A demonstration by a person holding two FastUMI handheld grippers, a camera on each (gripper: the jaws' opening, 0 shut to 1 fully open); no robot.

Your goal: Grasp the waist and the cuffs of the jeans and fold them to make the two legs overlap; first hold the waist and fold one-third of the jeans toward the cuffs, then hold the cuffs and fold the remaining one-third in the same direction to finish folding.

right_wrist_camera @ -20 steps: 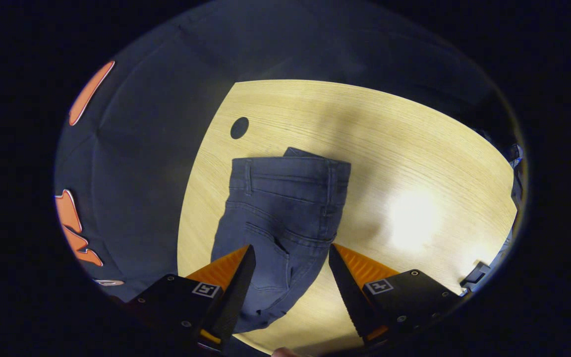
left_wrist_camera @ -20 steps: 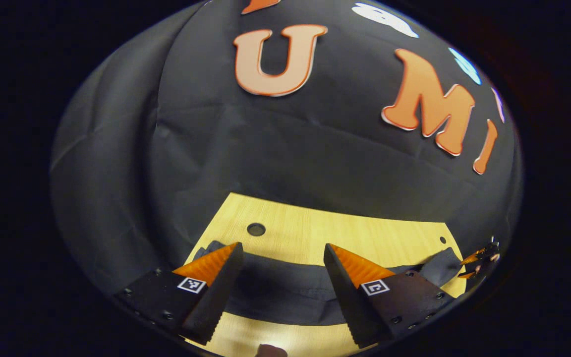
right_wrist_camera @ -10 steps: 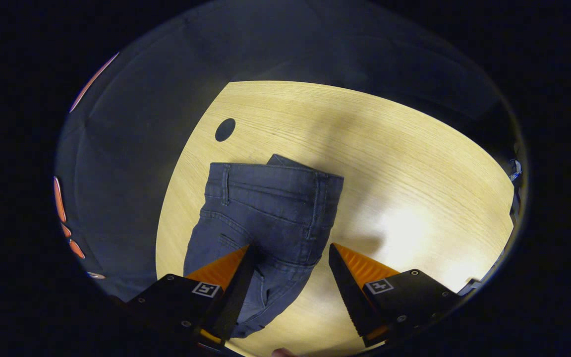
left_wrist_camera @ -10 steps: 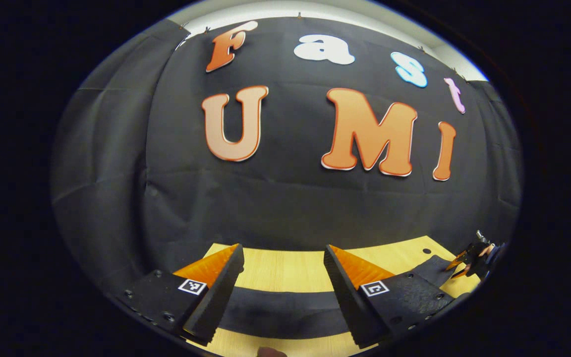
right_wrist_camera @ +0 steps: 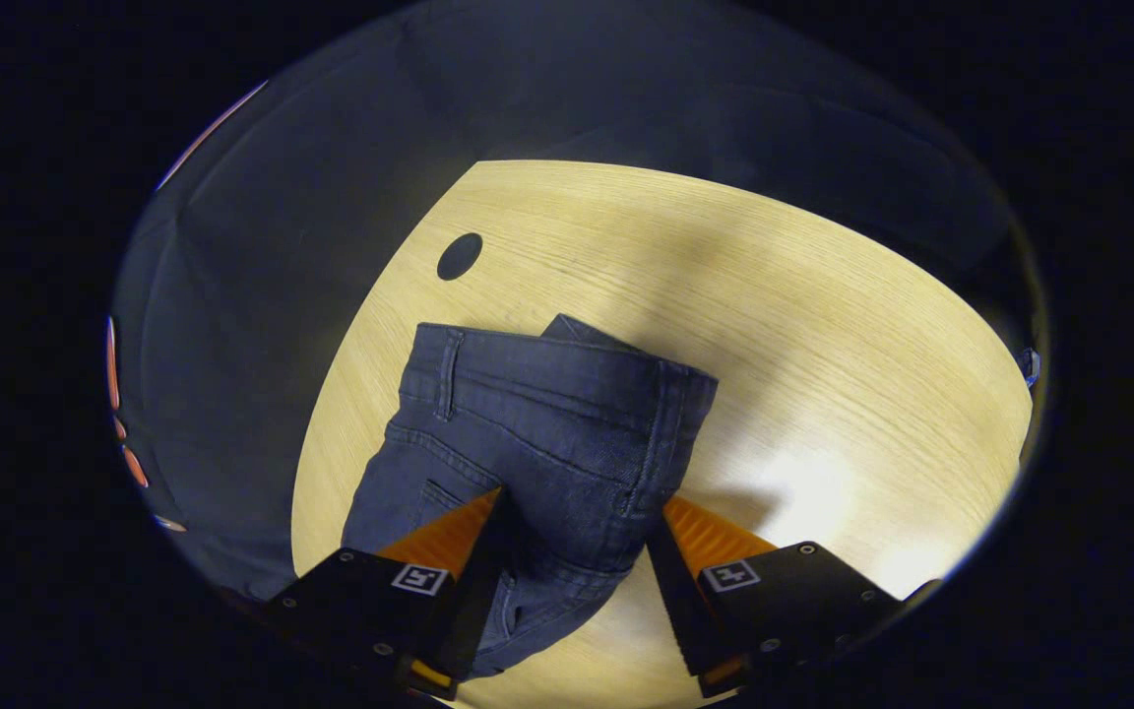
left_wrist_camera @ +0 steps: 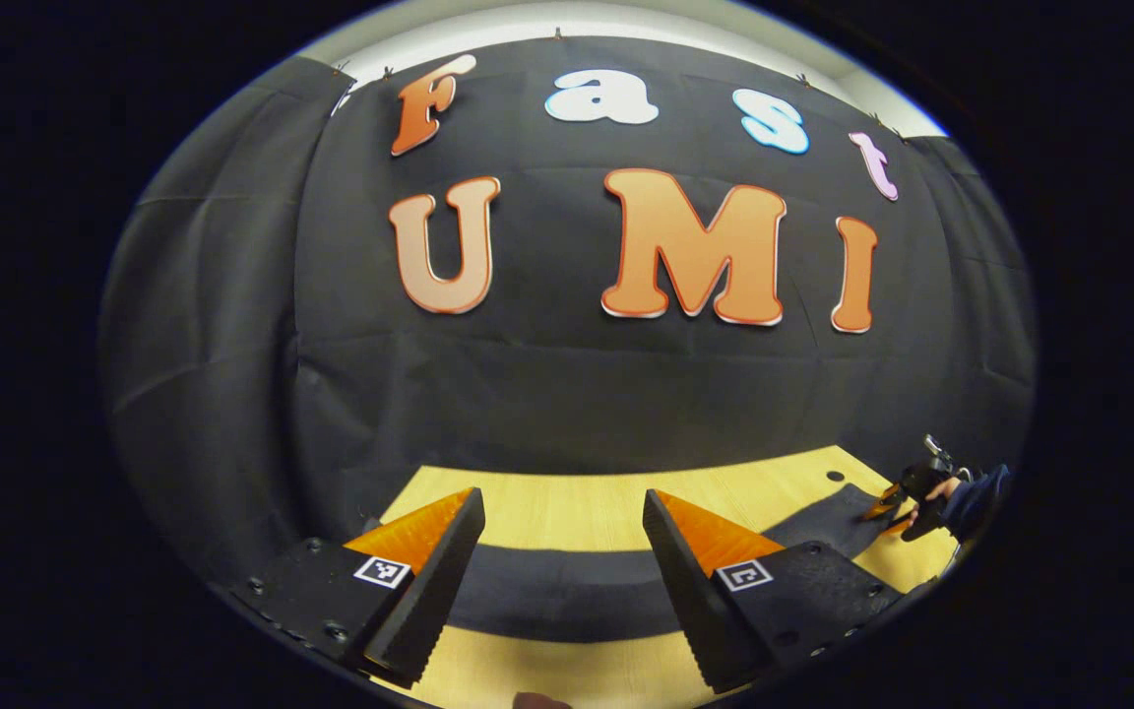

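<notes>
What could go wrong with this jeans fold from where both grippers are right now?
The right gripper straddles the jeans below the waistband, so closing there may pinch seat fabric rather than the waist and skew the fold. The left gripper hangs open above the leg end, facing the wall more than the table, so it may miss the cuffs. A corner sticks out behind the waistband; the layers may be misaligned.

Booth surroundings: table, hole, cloth wall, strip of pale wall.

A light wood-grain table (right_wrist_camera: 823, 325) is seen under a bright glare patch at its right part. A round dark hole (right_wrist_camera: 459, 256) is cut in the top near its far left edge; a small hole (left_wrist_camera: 835, 476) is seen at the far edge in the left gripper view. Black creased cloth (left_wrist_camera: 547, 394) is hung behind the table, with pale wall (left_wrist_camera: 626, 20) above.
</notes>
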